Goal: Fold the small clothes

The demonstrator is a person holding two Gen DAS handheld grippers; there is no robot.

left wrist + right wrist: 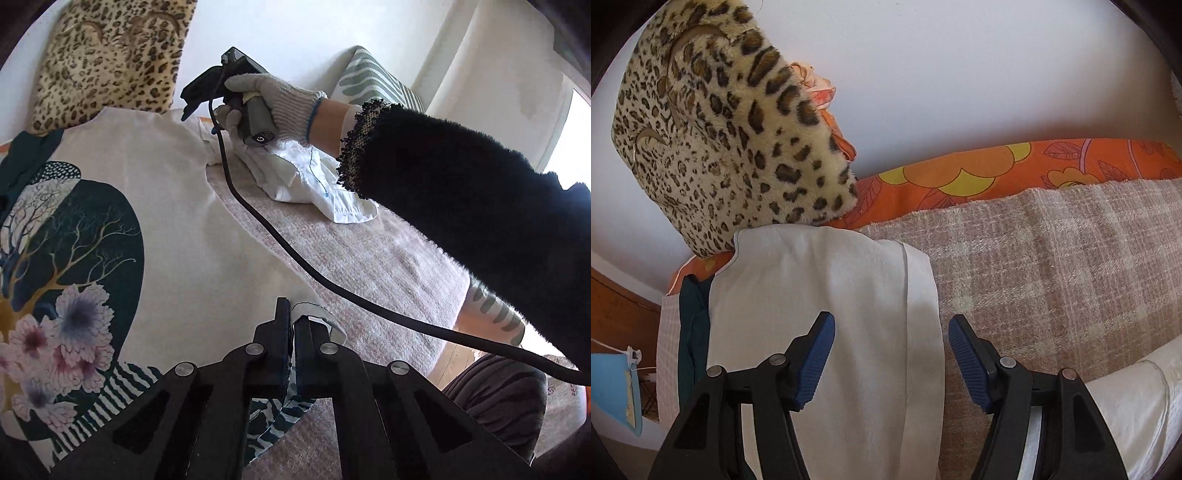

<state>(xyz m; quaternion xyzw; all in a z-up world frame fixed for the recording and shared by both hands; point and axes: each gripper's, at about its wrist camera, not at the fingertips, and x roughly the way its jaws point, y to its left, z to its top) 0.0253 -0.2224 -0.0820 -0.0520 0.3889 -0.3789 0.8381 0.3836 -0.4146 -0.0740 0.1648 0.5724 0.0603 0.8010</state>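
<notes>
Step in hand, as I read it: getting corner grips on the printed cream garment [173, 206] before a fold. It lies spread on the woven beige cover [369, 266], its far end up against the leopard cushion [110, 55].

Left side first. The left gripper [291, 321] has its jaws together, clamped on the near hem corner of the garment; a bit of cream edge pokes out beside the fingers and the striped print hangs below them. That grip looks set.

Further right in the left wrist view, the person's gloved hand [269, 99] carries the right gripper [891, 354] over the garment's far end, cable [295, 266] trailing across the cover. A crumpled white cloth [314, 184] sits just beside it, under the black sleeve [461, 206].

Right wrist view: jaws apart, blue pads [967, 362] straddling the garment's folded cream edge. Left pad is over cloth, right pad over the bare cover. Nothing pinched yet.

Next move calls for lowering the right gripper onto that edge and closing on it, so both corners can be lifted together. Risk: snagging the beige cover with the cloth.
</notes>
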